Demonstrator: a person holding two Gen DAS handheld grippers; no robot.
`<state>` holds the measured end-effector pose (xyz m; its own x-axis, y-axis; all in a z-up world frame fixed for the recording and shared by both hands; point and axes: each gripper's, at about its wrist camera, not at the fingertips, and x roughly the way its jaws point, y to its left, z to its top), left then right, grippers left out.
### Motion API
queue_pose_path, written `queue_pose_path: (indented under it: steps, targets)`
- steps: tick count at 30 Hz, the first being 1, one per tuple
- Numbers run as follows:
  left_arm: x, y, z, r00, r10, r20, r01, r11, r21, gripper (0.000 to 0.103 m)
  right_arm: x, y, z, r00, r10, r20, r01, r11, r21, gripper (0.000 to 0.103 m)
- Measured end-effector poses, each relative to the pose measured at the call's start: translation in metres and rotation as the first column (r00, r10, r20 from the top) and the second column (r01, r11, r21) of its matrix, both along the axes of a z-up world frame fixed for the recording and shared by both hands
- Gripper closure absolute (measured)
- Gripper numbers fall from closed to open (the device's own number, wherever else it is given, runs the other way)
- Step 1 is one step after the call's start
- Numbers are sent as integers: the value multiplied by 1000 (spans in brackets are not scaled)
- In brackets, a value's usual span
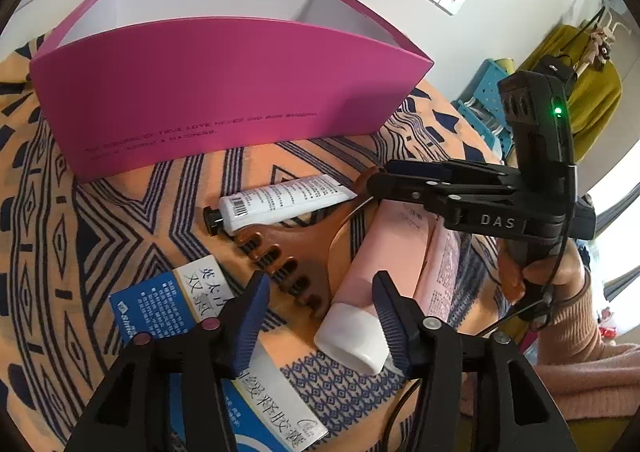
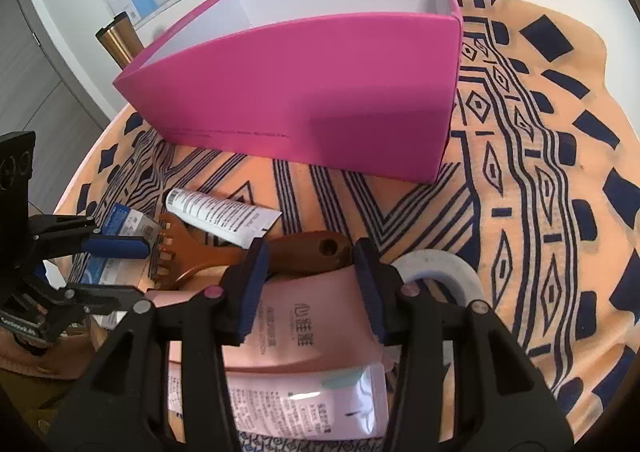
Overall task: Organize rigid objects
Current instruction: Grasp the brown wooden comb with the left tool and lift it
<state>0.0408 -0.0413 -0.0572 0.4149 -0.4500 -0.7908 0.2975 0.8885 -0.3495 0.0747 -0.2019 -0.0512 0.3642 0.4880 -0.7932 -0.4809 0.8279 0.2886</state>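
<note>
An open magenta box [image 1: 224, 91] [image 2: 312, 91] stands at the back of the patterned cloth. In front lie a white tube [image 1: 280, 199] [image 2: 220, 211], a brown wooden comb [image 1: 296, 244] [image 2: 304, 248], a pink bottle with a white cap [image 1: 380, 264] [image 2: 304, 324], a pink tube [image 2: 304, 404] and a blue-and-white carton [image 1: 172, 300] [image 2: 128, 223]. My left gripper [image 1: 320, 316] is open above the comb's teeth and the bottle's cap. My right gripper [image 2: 312, 284] is open, its fingers astride the comb handle and the pink bottle's end; it shows in the left wrist view [image 1: 384, 183].
A roll of white tape [image 2: 440, 264] lies right of the bottle. A brass cylinder [image 2: 118, 37] stands behind the box's left corner. The orange and navy cloth [image 2: 540, 171] covers a round table. A map and sockets are on the wall.
</note>
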Motion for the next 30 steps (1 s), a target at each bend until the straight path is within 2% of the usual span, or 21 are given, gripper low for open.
queue_pose_path:
  steps: [8,19,30]
  targets:
    - [7,-15,-1,999,-39,-28,39,999,23,42,5,5,-4,1000,30,-11,-29,999,20,47]
    - [11,4,-9,992,12,-127,-18,999,-46,41,0,1,-2,999,38,-3,-38,999,33,47]
    - [18,-3,-9,991,42,-129,-48,998,-46,44,-1,0,-3,1000,24,-4,-24,998,55,47]
